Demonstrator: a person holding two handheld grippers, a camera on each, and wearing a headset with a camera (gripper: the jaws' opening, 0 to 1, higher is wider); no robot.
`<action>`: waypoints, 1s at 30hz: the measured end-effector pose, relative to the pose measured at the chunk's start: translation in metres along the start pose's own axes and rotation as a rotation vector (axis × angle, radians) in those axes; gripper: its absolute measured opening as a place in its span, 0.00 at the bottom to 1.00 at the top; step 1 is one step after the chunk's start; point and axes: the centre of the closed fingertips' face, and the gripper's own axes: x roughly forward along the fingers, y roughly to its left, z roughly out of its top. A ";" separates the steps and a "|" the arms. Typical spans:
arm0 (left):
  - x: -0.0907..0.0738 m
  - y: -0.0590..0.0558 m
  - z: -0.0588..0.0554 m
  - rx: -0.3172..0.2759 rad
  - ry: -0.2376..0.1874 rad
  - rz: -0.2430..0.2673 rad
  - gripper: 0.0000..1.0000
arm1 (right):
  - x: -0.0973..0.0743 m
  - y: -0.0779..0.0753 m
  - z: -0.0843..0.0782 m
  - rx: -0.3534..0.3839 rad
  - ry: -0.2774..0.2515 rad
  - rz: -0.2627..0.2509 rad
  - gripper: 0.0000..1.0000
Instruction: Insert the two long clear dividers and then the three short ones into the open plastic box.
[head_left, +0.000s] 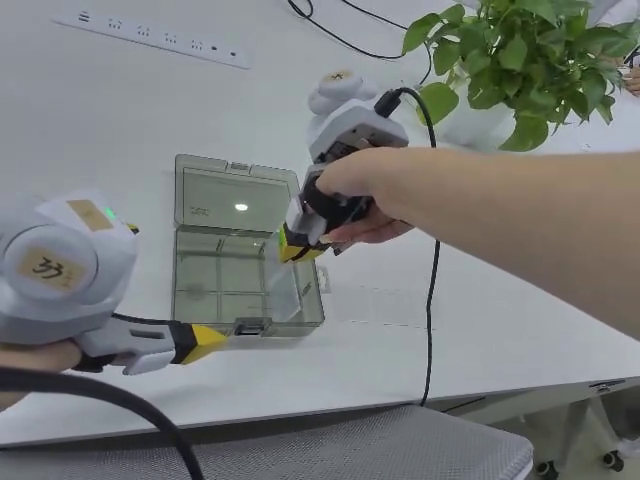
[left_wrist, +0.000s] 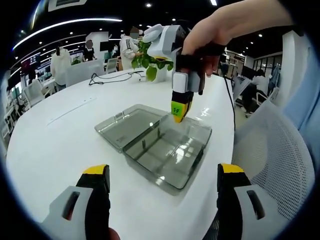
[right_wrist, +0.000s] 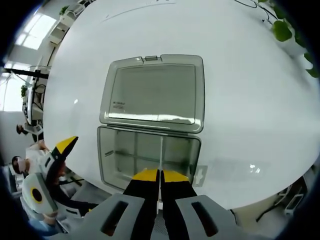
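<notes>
On white worktop (head_left: 500, 340), open plastic box (head_left: 177, 285) sits with lid (head_left: 235, 195) laid flat behind it. Right hand-held gripper (head_left: 290, 252) over box's right part, jaws clenched on thin clear divider (right_wrist: 160, 150), which stands on edge and reaches down into box. Left hand-held gripper (left_wrist: 162, 172) at box's near side, jaws wide apart, holding nothing. Faint clear pieces (head_left: 375, 305) flat on worktop just right of box.

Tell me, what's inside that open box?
Clear dividers cross the box; the right gripper holds one more divider in it. Its tip covers part of the near wall.
</notes>
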 end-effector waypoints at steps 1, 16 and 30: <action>0.000 0.000 0.000 -0.001 0.000 -0.001 0.90 | 0.000 0.001 0.000 0.001 0.000 0.000 0.02; 0.000 0.000 -0.002 -0.012 0.000 -0.001 0.90 | 0.004 -0.007 0.014 -0.004 0.037 -0.001 0.02; 0.001 -0.002 -0.002 -0.011 -0.003 -0.004 0.90 | 0.009 -0.010 0.020 -0.005 0.032 -0.001 0.02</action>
